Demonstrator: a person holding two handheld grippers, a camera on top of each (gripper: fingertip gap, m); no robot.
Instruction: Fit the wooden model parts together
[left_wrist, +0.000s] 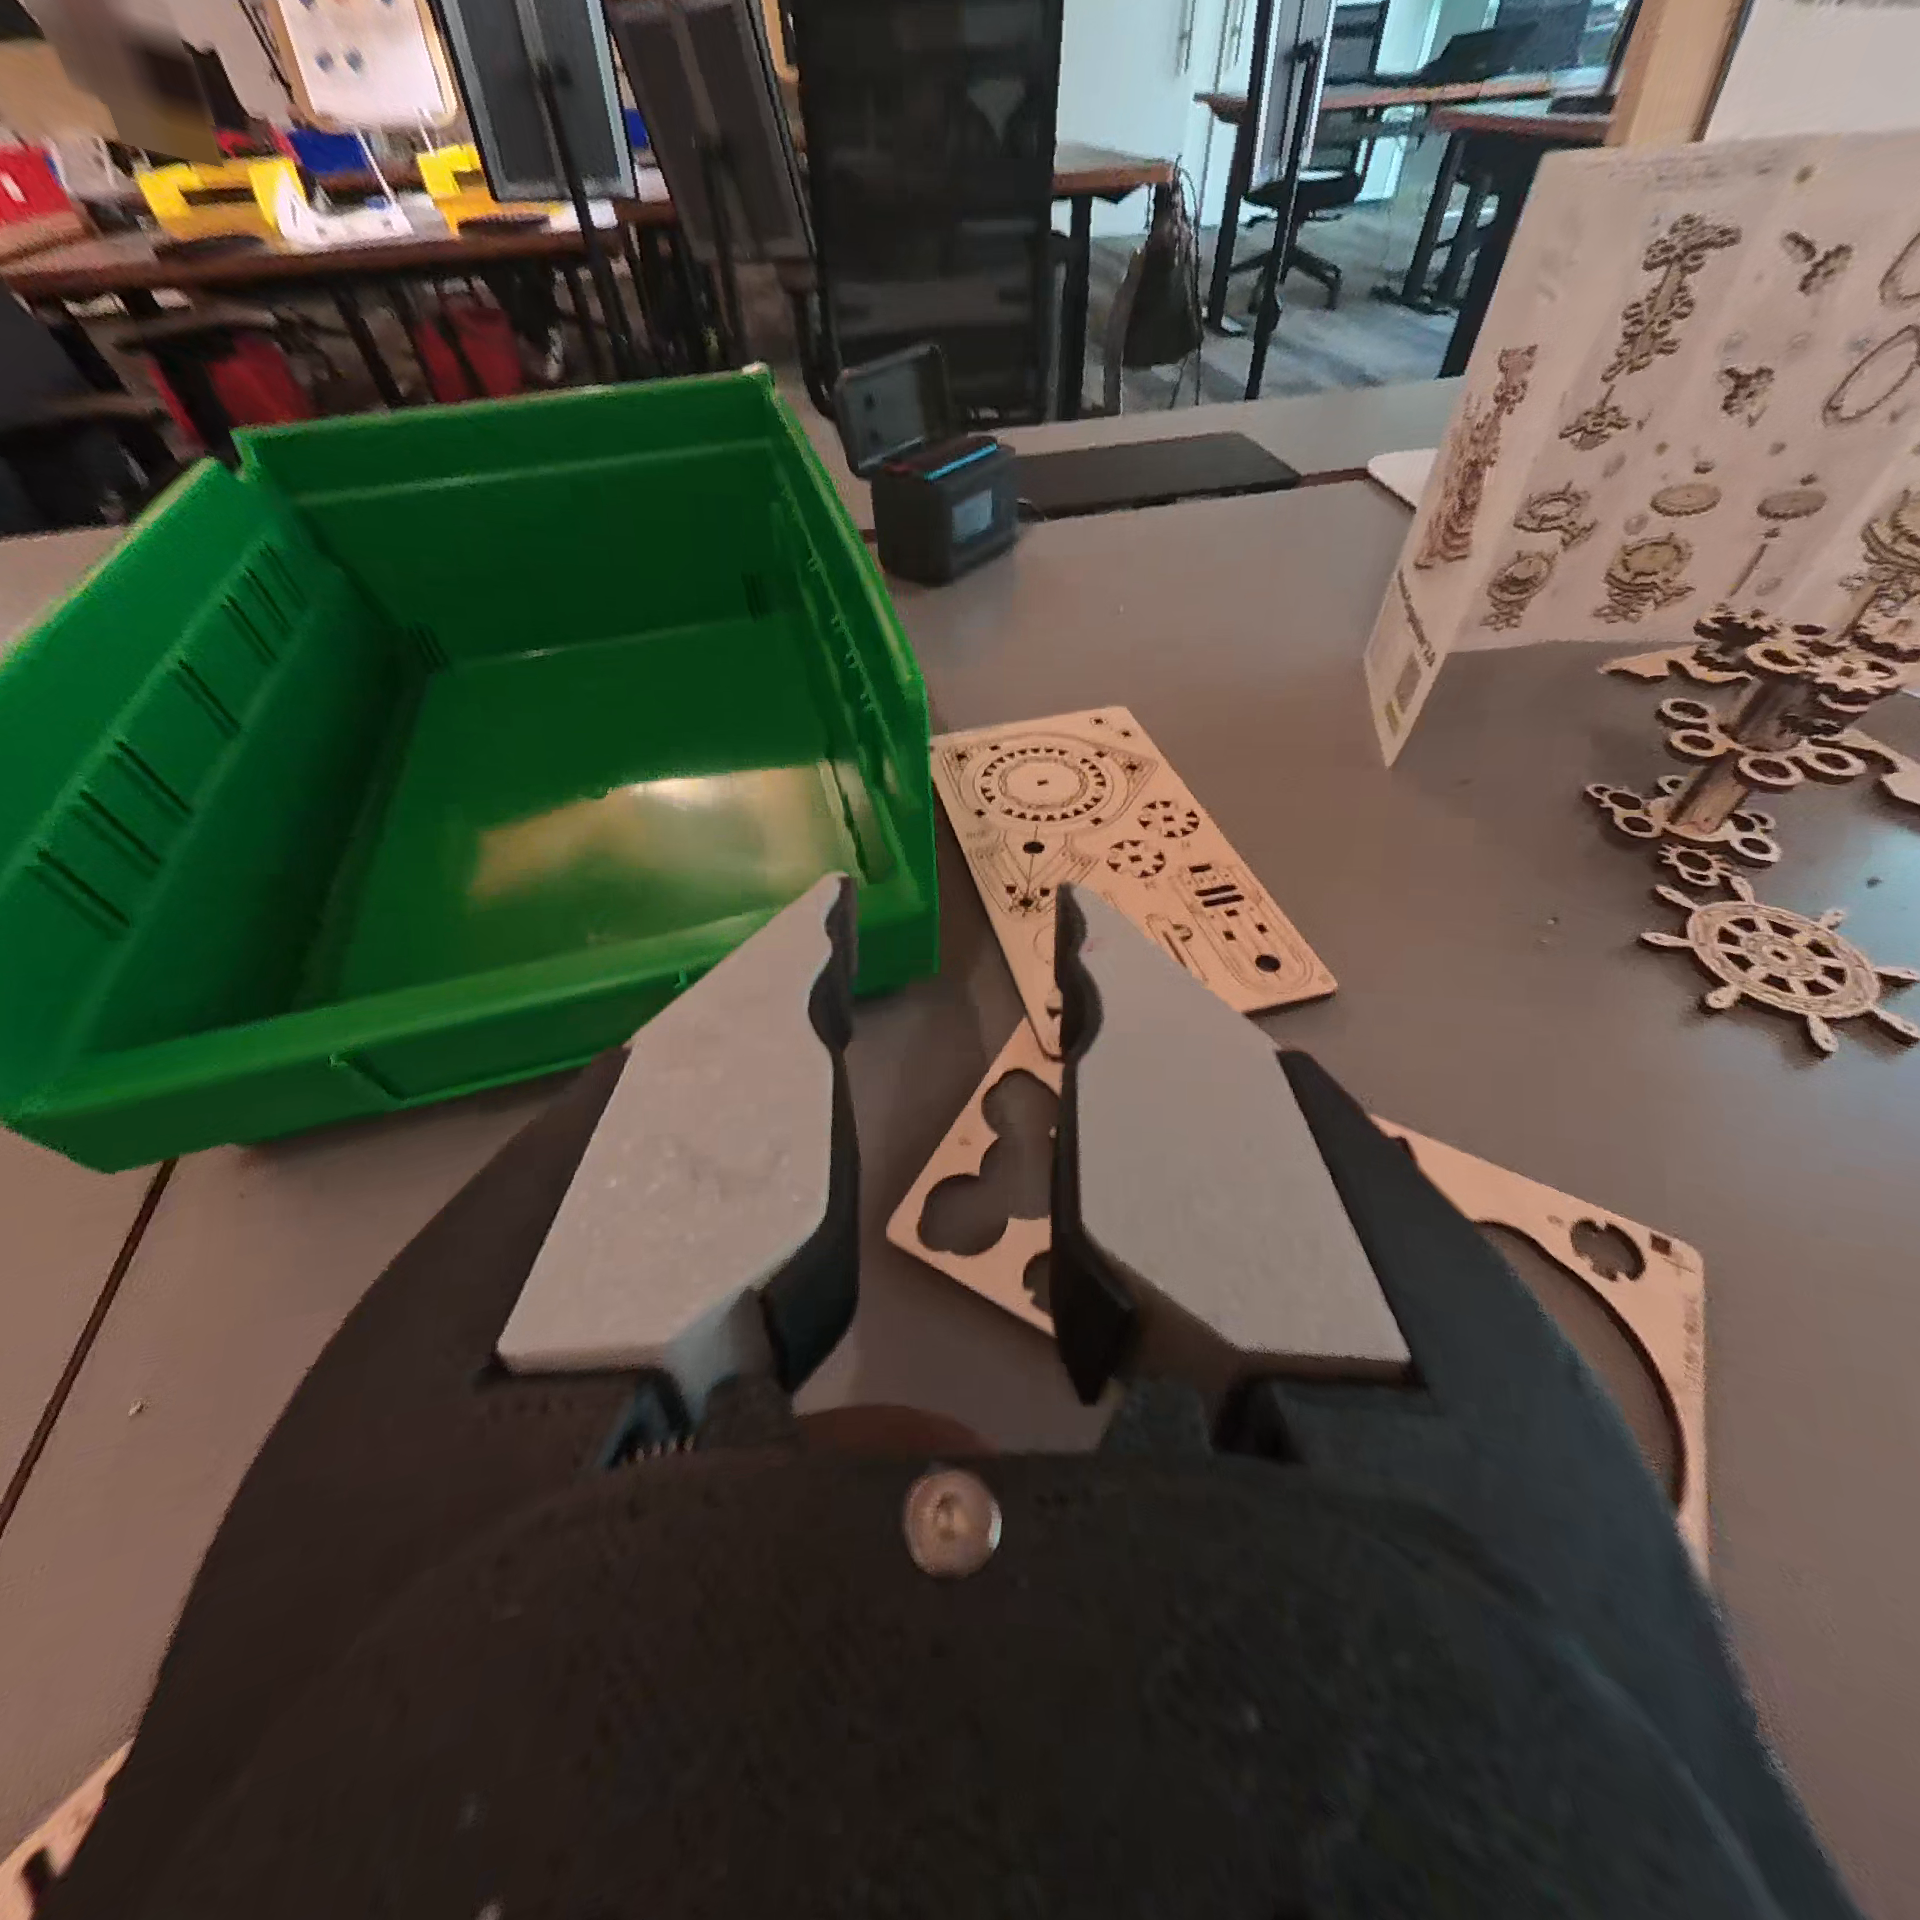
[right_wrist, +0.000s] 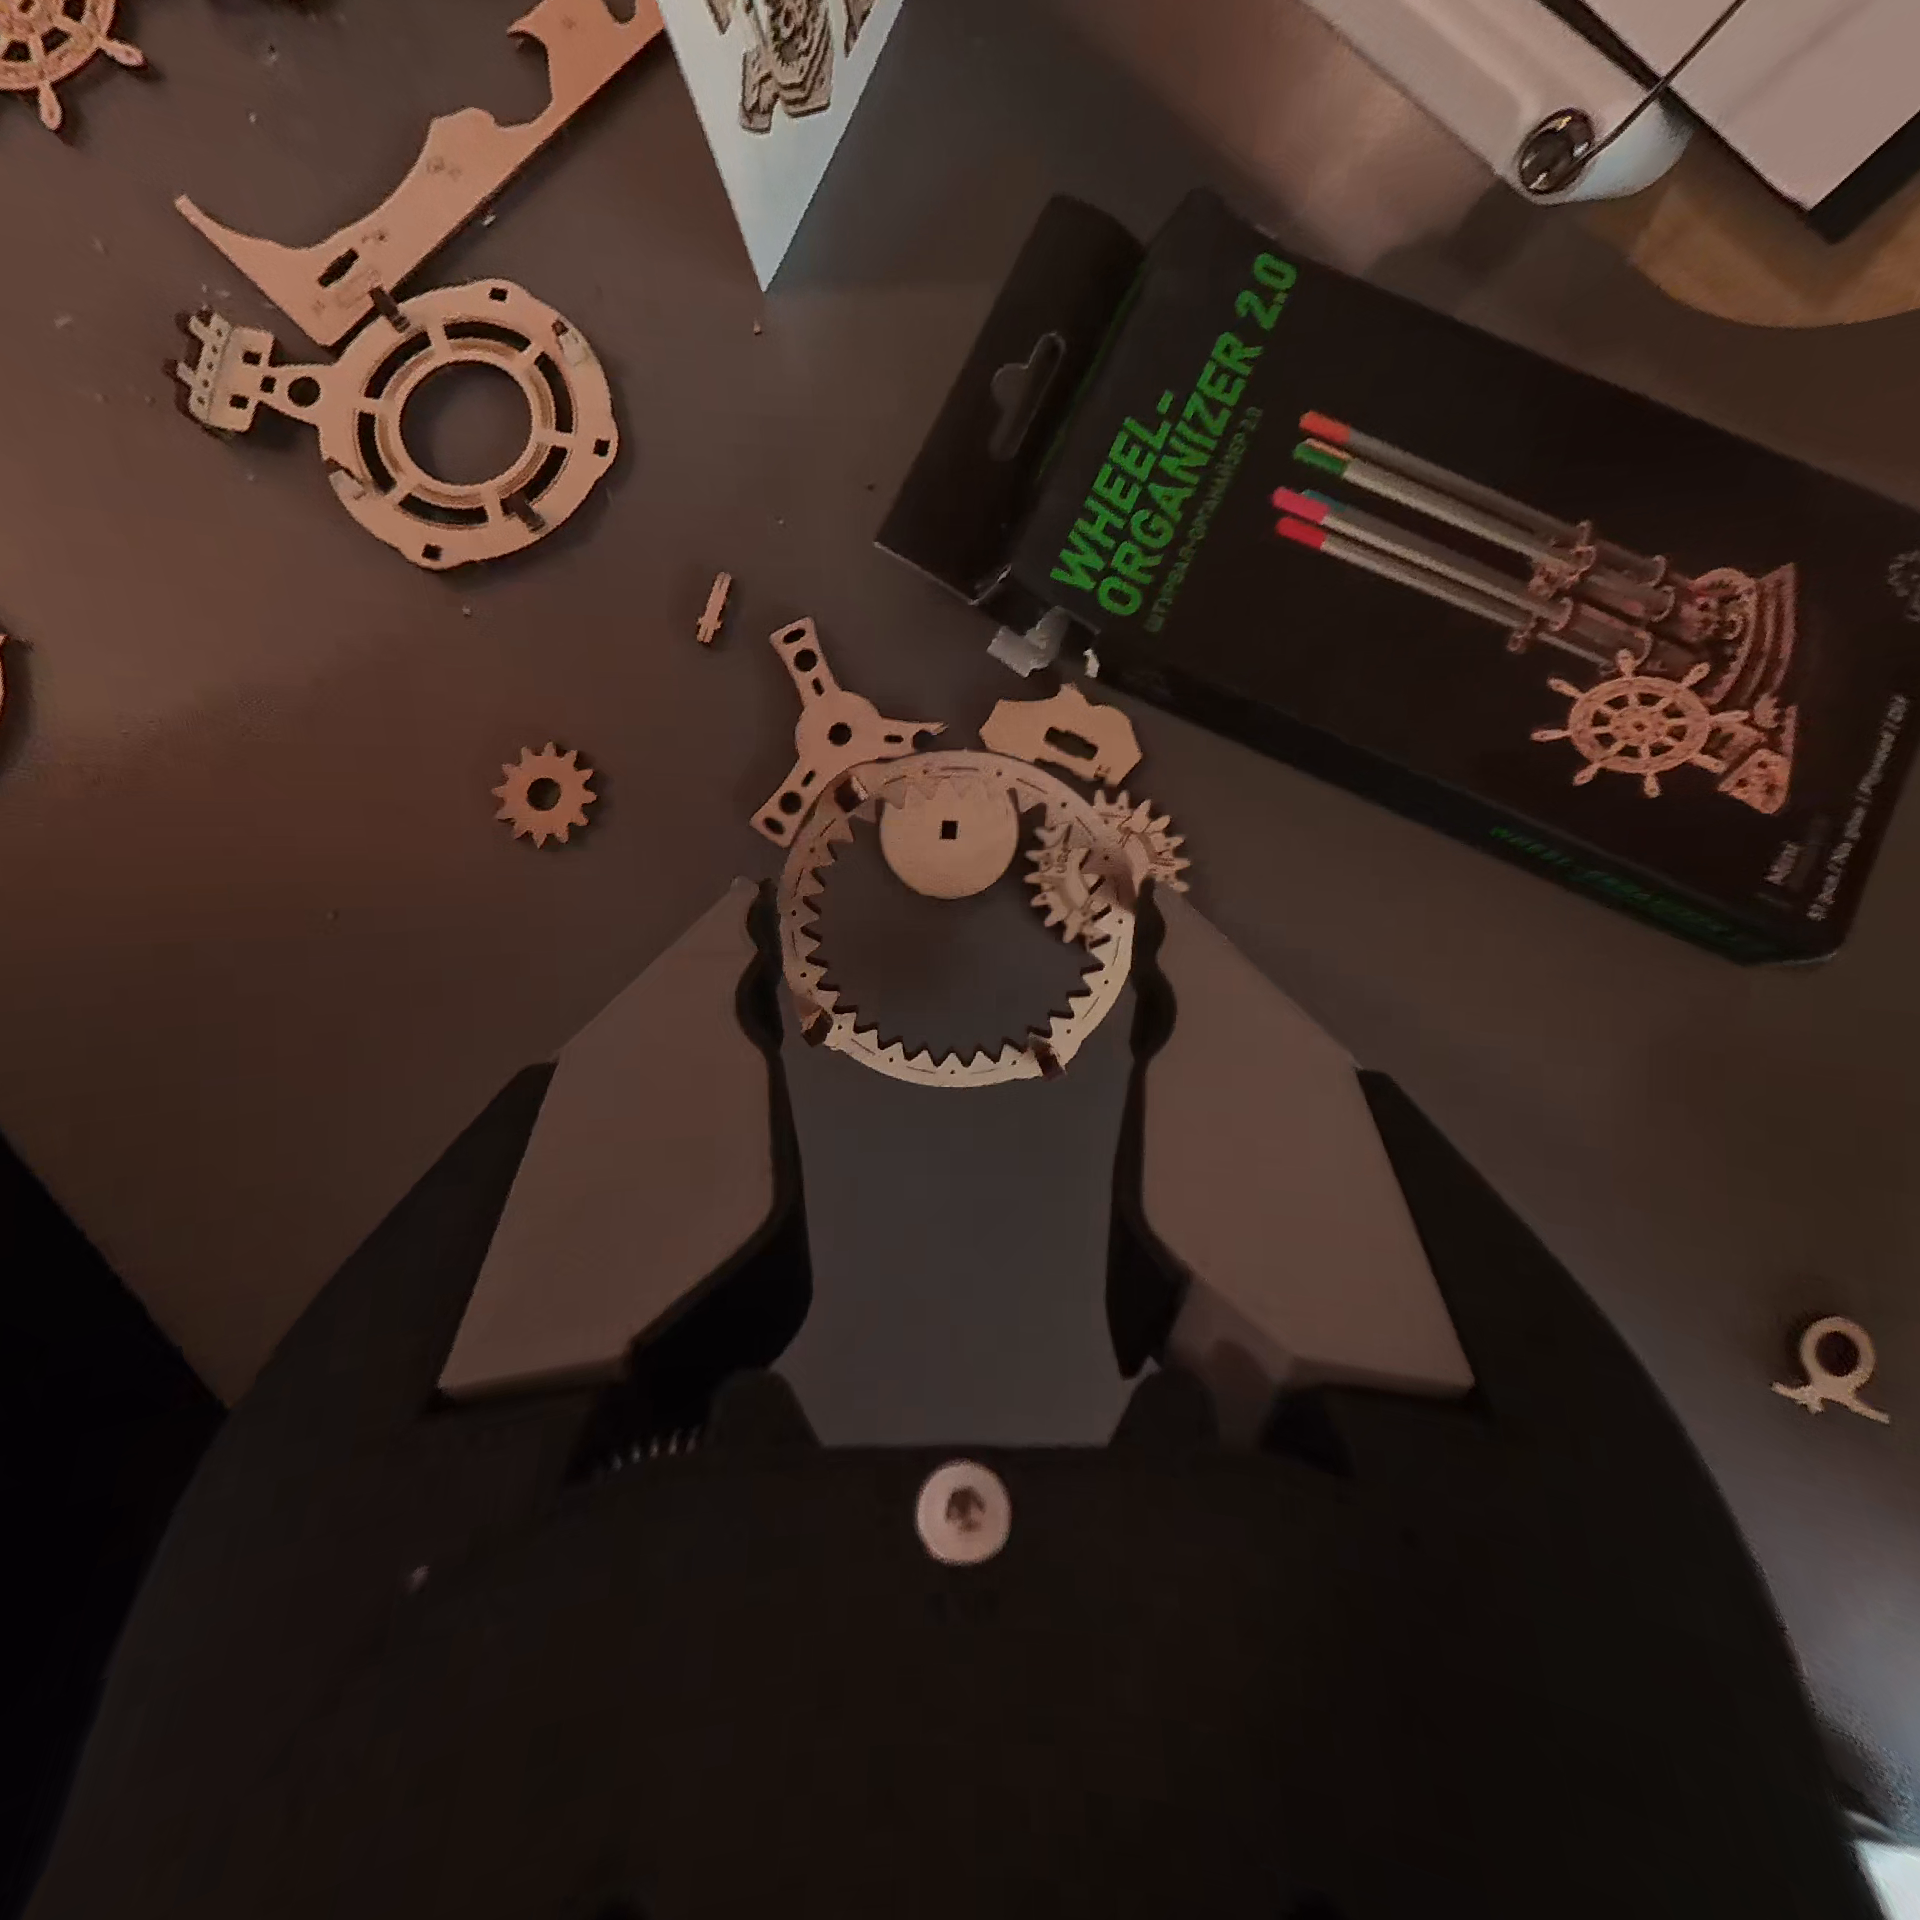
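Right now the right tongs (right_wrist: 951, 925) pinch the toothed wooden ring (right_wrist: 951, 925) between their tips, small gears (right_wrist: 1107, 857) resting on it. Left tongs (left_wrist: 951, 914) hang spread, holding nothing. Next, I think, a gear needs gentle pressing in.
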